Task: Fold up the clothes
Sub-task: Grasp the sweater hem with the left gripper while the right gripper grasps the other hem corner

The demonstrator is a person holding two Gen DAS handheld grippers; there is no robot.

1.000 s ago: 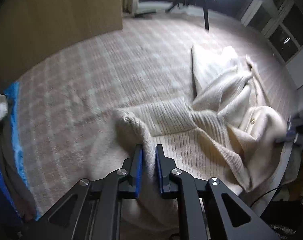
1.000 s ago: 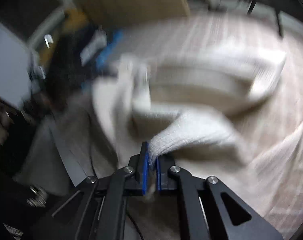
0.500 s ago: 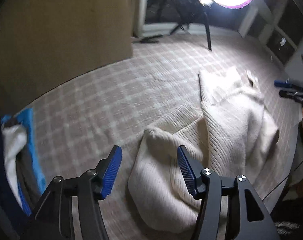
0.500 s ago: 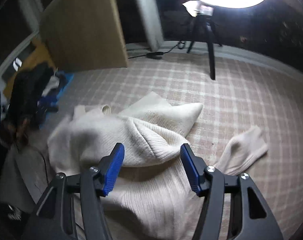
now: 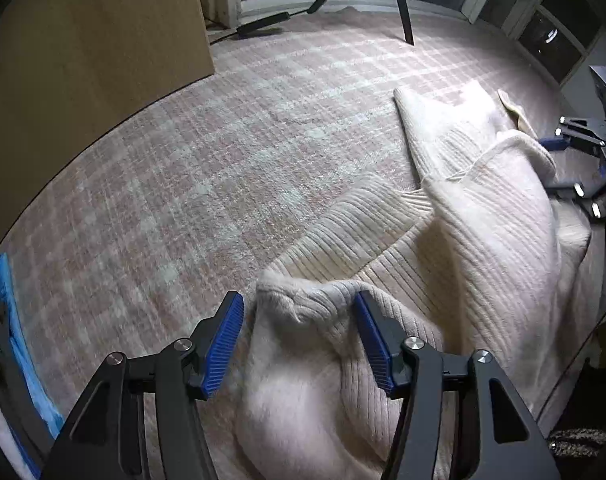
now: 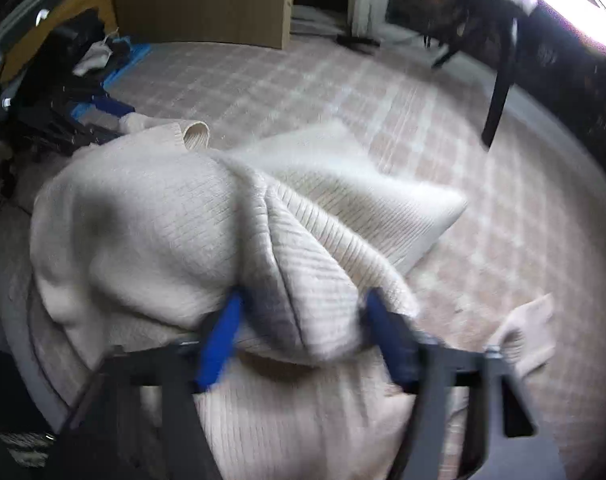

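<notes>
Sweater [image 5: 483,232] lies bunched on the checked rug [image 5: 223,168], mostly at 3 o'clock. Left hand-held gripper [image 5: 299,340] and right hand-held gripper [image 6: 303,336] both gape wide, gripping nothing, each straddling a raised fold, probably lining up a pinch.

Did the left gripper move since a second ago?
Yes. The left gripper let go of the sweater and opened its fingers. Judged against the wooden panel, it also tilted up, then came closer to the bed.

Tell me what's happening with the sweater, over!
Left gripper open, straddling a bunched fold. Right gripper open over another fold. Cream sweater crumpled on the checked rug, not folded. Nothing in the way.
</notes>
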